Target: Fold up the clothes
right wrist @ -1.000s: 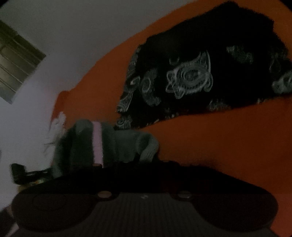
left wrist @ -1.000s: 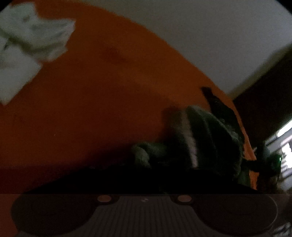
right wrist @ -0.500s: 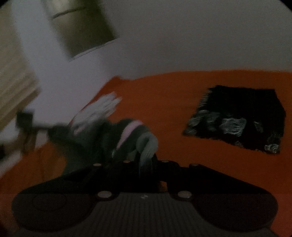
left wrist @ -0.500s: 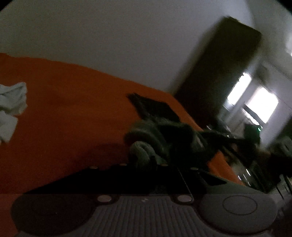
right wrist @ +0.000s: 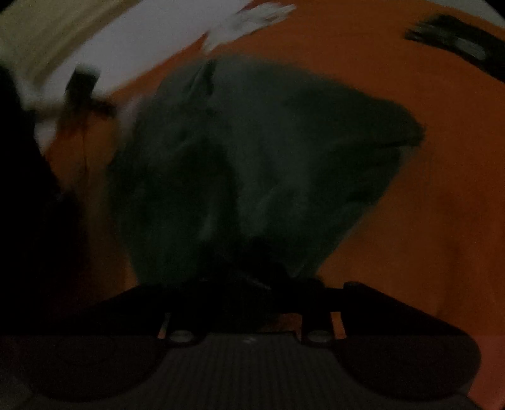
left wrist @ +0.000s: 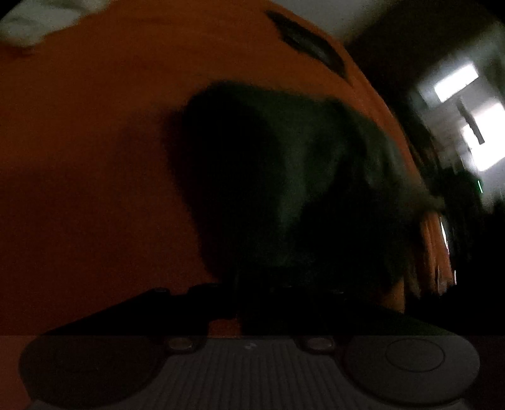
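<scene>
A dark green garment (left wrist: 293, 176) hangs spread out over the orange bed (left wrist: 94, 157), held up between both grippers. My left gripper (left wrist: 252, 284) is shut on one edge of it. In the right wrist view the same green garment (right wrist: 268, 164) fans out from my right gripper (right wrist: 252, 284), which is shut on its other edge. The fingertips are dark and mostly hidden by the cloth. Both views are dim and blurred.
A black patterned garment (right wrist: 457, 47) lies flat on the bed; it also shows in the left wrist view (left wrist: 309, 44). A white garment (right wrist: 249, 22) lies at the bed's far side (left wrist: 41, 19). A bright window (left wrist: 467, 120) is on the right.
The bunched green garment has opened out into a wide hanging sheet. Both grippers have swung and tilted down toward the bed while holding it.
</scene>
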The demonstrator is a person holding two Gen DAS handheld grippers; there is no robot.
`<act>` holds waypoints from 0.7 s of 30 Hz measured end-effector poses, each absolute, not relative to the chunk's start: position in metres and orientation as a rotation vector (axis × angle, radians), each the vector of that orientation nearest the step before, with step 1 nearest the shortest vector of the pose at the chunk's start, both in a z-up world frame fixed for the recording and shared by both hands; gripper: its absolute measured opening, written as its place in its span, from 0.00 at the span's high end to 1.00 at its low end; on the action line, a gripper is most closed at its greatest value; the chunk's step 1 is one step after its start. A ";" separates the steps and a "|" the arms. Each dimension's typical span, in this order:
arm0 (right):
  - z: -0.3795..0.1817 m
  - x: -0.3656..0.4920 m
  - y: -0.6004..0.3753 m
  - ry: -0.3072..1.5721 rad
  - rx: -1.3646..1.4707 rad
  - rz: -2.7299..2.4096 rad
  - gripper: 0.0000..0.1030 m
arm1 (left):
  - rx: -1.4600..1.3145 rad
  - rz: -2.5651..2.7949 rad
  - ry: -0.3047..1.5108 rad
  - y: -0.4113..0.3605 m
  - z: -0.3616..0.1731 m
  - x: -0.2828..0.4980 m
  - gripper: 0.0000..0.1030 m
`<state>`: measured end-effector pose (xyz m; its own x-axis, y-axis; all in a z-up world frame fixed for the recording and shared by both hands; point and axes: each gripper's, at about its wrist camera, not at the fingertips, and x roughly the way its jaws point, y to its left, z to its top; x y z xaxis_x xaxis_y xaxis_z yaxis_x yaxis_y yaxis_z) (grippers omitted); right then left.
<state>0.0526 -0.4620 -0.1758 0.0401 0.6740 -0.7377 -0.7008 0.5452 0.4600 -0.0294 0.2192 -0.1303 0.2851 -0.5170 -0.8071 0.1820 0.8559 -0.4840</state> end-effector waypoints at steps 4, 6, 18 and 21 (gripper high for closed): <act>-0.135 0.081 -0.449 1.089 0.066 0.902 0.41 | -0.239 -0.403 1.120 0.193 -0.079 0.012 0.48; -0.123 0.086 -0.419 1.055 0.008 0.890 0.42 | -0.105 -0.394 1.119 0.157 -0.067 0.033 0.36; -0.148 0.126 -0.338 1.061 0.121 0.594 0.53 | -0.143 -0.239 1.337 0.109 -0.091 0.095 0.22; -0.162 0.139 -0.348 1.111 0.262 0.443 0.52 | -0.392 -0.204 1.376 0.121 -0.113 0.109 0.08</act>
<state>0.1392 -0.3483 -0.1623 0.3695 0.4683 -0.8026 -0.2120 0.8834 0.4179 0.1093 0.1206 -0.1126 0.1898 -0.3660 -0.9111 -0.0855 0.9182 -0.3867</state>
